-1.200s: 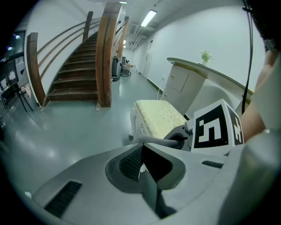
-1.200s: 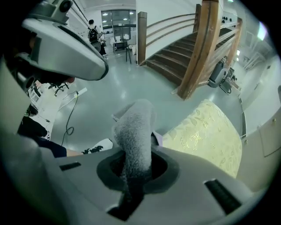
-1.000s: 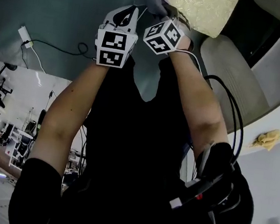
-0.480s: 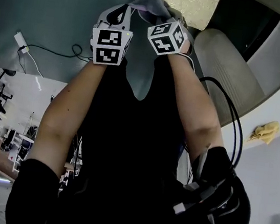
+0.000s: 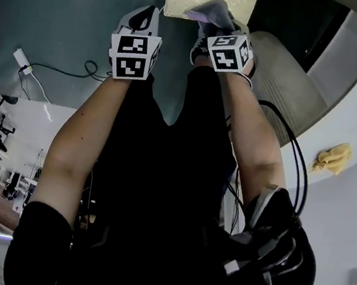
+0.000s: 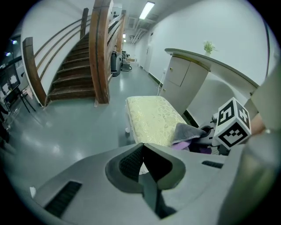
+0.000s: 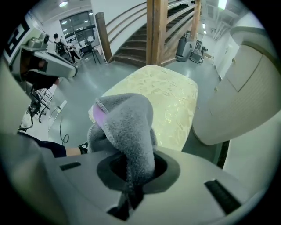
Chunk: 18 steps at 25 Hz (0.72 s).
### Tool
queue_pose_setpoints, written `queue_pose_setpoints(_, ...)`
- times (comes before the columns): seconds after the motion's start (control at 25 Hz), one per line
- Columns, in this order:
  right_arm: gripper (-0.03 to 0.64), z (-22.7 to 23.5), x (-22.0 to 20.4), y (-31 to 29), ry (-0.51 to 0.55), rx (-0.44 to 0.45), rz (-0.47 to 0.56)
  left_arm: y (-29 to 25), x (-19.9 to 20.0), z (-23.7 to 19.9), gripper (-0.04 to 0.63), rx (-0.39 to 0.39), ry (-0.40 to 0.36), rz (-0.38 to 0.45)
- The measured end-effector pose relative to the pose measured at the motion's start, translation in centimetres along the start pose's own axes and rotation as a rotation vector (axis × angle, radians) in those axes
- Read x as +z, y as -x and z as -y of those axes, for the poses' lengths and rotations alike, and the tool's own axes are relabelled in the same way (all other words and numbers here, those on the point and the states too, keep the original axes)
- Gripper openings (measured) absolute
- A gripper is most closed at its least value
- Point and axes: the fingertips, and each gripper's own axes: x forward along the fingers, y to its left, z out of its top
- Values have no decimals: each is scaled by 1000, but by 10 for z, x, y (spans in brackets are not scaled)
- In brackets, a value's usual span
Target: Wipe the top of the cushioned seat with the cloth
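Jaws of our right gripper (image 7: 128, 190) stay clamped on the cloth (image 7: 129, 127), now over the edge of the cushioned seat (image 7: 169, 94); left gripper (image 6: 142, 159) has jaws together.

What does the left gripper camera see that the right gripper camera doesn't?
Only the left gripper view shows the left gripper shut on nothing and the small green plant on the counter. Only the right gripper view shows the right gripper clamped on the fluffy grey cloth. Both show that cloth, the pale yellow cushioned seat and the brown wooden staircase.
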Motion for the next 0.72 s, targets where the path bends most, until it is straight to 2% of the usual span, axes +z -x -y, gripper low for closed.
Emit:
queue_pose_setpoints(0.24,32,35,-34,6,-98,-57,-85,-5,5,7,5,3,5,-2)
queue_pose_setpoints(0.44,32,73,-73,13,-206,-165,-197,-3,2,2,5,10,-6,-23)
queue_pose_setpoints(0.56,32,85,-77,30,-258,-207,-171,0,2,-4,5,14,-6,-24)
queue_pose_setpoints(0.72,32,63,-44,57,-260,-187,-89,14,8,-19,5,-8,1,-5)
